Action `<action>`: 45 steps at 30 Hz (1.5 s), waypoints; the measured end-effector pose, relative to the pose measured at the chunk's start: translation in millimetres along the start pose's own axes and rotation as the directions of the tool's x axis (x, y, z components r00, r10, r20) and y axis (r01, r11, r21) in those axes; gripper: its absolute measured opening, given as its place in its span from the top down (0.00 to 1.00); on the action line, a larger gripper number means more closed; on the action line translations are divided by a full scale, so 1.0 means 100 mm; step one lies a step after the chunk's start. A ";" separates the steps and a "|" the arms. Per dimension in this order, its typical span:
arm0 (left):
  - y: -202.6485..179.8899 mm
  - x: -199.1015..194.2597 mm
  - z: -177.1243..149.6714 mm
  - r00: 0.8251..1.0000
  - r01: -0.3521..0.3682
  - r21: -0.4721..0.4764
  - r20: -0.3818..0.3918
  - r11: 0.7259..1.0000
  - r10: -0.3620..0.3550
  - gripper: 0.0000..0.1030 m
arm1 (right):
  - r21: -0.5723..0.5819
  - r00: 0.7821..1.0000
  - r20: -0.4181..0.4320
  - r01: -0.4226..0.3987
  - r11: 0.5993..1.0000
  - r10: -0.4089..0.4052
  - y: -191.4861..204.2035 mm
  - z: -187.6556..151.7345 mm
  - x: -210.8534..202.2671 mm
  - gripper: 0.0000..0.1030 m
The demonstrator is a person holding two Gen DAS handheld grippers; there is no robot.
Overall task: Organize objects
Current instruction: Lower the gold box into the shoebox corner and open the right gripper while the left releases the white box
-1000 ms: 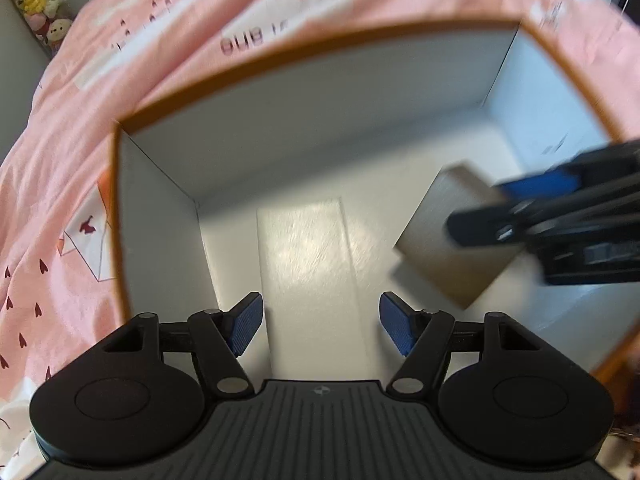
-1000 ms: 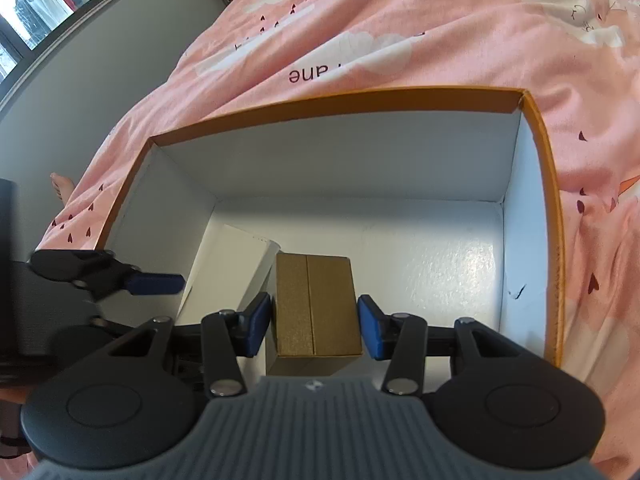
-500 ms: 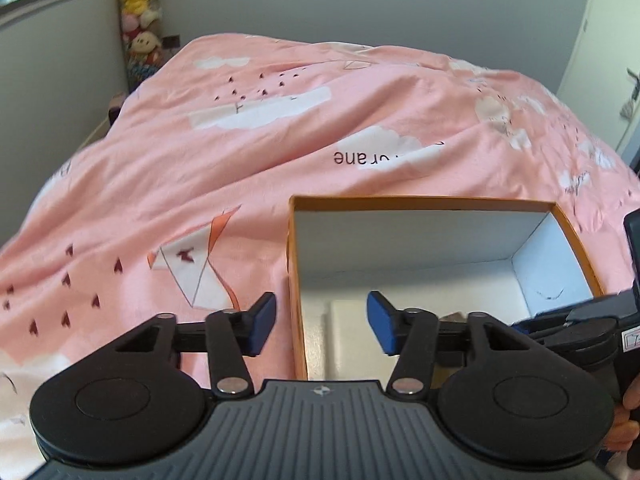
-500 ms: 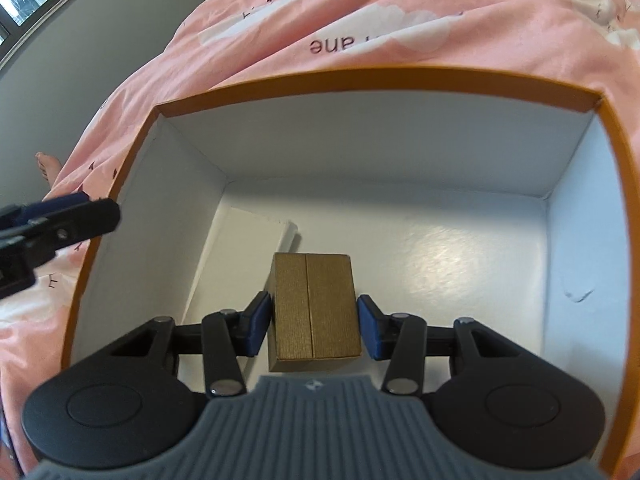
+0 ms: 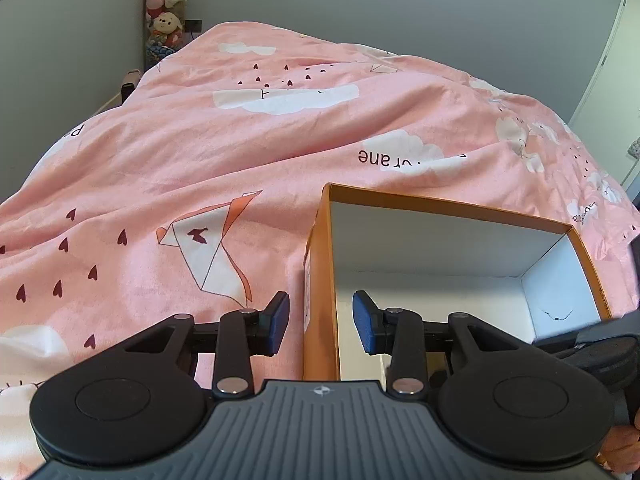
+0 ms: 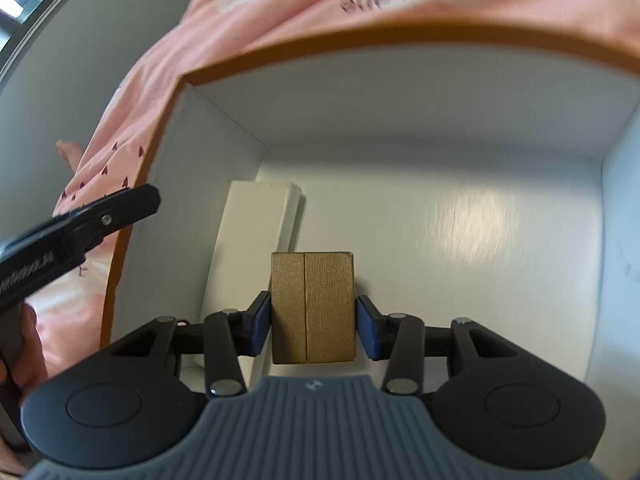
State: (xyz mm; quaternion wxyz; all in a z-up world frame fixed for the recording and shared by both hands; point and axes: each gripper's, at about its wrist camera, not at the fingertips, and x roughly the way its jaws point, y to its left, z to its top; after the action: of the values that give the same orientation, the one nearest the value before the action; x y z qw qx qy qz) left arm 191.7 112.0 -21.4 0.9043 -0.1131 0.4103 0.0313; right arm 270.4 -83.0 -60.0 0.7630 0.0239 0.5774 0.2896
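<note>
Right gripper (image 6: 312,322) holds the gold box (image 6: 312,306) low inside the orange carton (image 6: 400,40), jaws clamped on its two long sides, box pointing straight out from between the pads. It hangs over the carton floor, next to the white box (image 6: 256,232) that lies flat along the carton's left wall; the two look touching or nearly so, I cannot tell which. Also cannot tell if the gold box rests on the floor yet. Likely reason for this hold: a side grip lets it go down snug beside the white box, so the carton fills from the left and the right half stays free.

Left gripper (image 5: 319,322) is outside the carton (image 5: 440,202), over the near left corner. Its jaws have just been closing and now stand narrow, with nothing pinched; the carton's left wall runs up through the gap but the pads look clear of it. One pad is over the pink bedcover (image 5: 200,140), the other over the carton's inside. Could be getting out of the way, or about to steady the wall; can't say.

Carton sits on the bed. Plush toys (image 5: 166,4) stacked in the far corner by the wall.

Judged step: setting down the gold box, release still to come.
</note>
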 end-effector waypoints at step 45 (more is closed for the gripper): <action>0.13 0.21 -0.06 0.998 0.008 -0.103 -0.060 0.995 -0.014 0.60 | -0.887 0.889 0.456 0.458 0.055 -0.044 0.73 0.28 0.44 0.47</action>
State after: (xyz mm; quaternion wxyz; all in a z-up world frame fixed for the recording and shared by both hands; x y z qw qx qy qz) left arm 199.5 122.7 -43.1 0.8846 -0.1629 0.4347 0.0439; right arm 272.5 6.6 -61.9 0.6983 -0.5470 0.1026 0.4502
